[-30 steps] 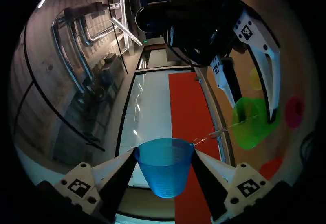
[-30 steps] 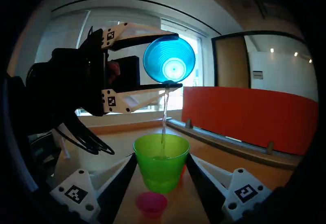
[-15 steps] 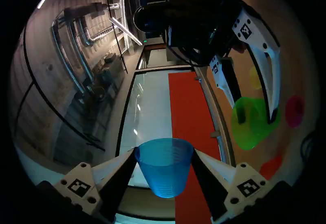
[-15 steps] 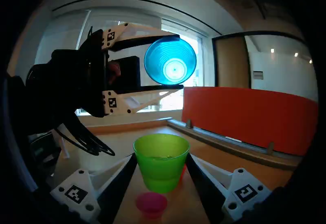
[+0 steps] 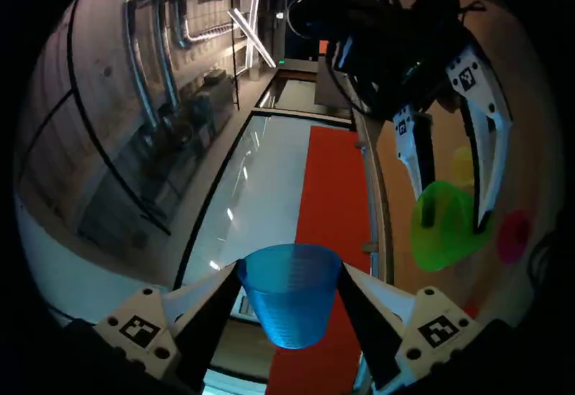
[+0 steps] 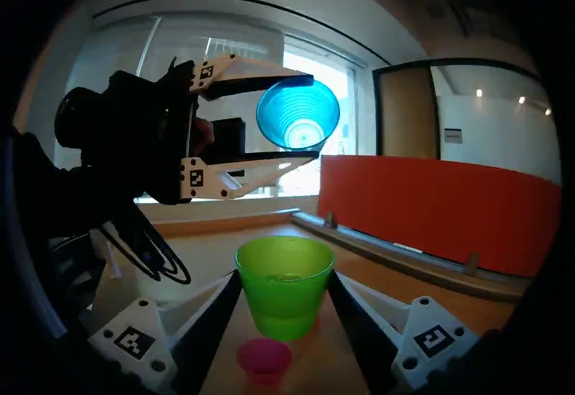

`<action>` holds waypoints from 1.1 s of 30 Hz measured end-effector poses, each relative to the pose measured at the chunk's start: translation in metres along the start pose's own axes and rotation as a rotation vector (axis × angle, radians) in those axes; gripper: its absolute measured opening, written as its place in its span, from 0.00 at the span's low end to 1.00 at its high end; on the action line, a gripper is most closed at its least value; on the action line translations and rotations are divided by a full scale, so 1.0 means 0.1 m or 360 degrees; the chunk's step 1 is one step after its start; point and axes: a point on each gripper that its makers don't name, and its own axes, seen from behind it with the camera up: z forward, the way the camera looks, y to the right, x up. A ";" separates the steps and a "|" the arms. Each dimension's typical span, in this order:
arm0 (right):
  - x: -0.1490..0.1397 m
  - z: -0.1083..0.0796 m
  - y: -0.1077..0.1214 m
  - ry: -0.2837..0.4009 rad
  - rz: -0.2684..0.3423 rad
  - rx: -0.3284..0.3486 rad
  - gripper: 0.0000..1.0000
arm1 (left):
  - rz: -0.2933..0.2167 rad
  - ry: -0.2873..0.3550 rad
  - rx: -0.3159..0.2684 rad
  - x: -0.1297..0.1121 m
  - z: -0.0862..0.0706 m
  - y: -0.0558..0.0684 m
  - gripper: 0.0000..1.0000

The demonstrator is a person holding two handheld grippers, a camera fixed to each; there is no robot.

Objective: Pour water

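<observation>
Blue translucent plastic cup [image 5: 290,296] clamped between left gripper [image 5: 290,271] jaws, tipped sideways; green translucent plastic cup [image 6: 284,293] gripped between right gripper [image 6: 284,274] jaws, upright.

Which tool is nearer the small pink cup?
Right. The right tool, gripping the green plastic cup, is just above the small pink plastic cup; the left tool holds the blue plastic cup high above.

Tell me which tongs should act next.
Left, probably: the left tongs hold the blue cup tipped above the green cup in the right tongs with no stream falling, so righting it comes next.
</observation>
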 end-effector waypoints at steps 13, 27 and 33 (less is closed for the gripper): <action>0.02 -0.04 0.00 0.0020 -0.0010 -0.0009 0.89 | -0.0619 -0.0032 -0.0003 -0.18 -0.05 0.07 0.89; 0.10 -0.04 -0.01 0.0030 -0.0018 -0.0015 0.89 | -0.1156 -0.0022 0.0008 -0.20 -0.12 -0.01 0.89; 0.13 -0.06 0.01 0.0037 -0.0020 -0.0024 0.89 | -0.1304 -0.0037 0.0006 -0.25 -0.14 -0.03 0.89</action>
